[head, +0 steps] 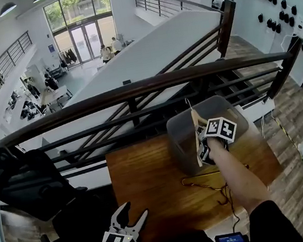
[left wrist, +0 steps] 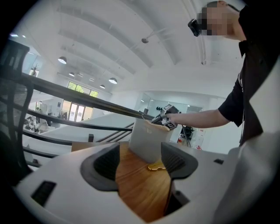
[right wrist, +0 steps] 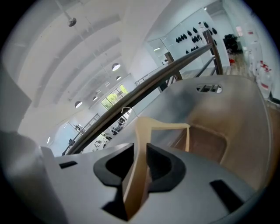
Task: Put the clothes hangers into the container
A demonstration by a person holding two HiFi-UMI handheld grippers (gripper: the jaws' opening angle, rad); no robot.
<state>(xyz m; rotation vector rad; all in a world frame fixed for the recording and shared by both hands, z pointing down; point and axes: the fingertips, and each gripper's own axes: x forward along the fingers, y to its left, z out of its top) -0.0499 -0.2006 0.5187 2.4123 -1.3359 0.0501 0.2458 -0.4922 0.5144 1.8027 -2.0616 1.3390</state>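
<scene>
A translucent grey container (head: 179, 141) stands on the wooden table (head: 148, 179) at its far side. My right gripper (head: 203, 150) is over the container's opening, shut on a pale wooden hanger (head: 198, 121) that stands upright, its metal hook on top. In the right gripper view the hanger (right wrist: 168, 127) runs between the pads, with the container's wall (right wrist: 227, 100) around it. A second hanger (head: 205, 183) lies flat on the table in front of the container. My left gripper (head: 135, 210) is open and holds nothing near the table's front left edge; its view shows the container (left wrist: 146, 142) ahead.
A dark railing (head: 136, 92) runs just behind the table, with a drop to a lower floor beyond. A black office chair (head: 31, 179) stands to the left. A small dark device (head: 231, 240) with a cable lies at the table's front edge.
</scene>
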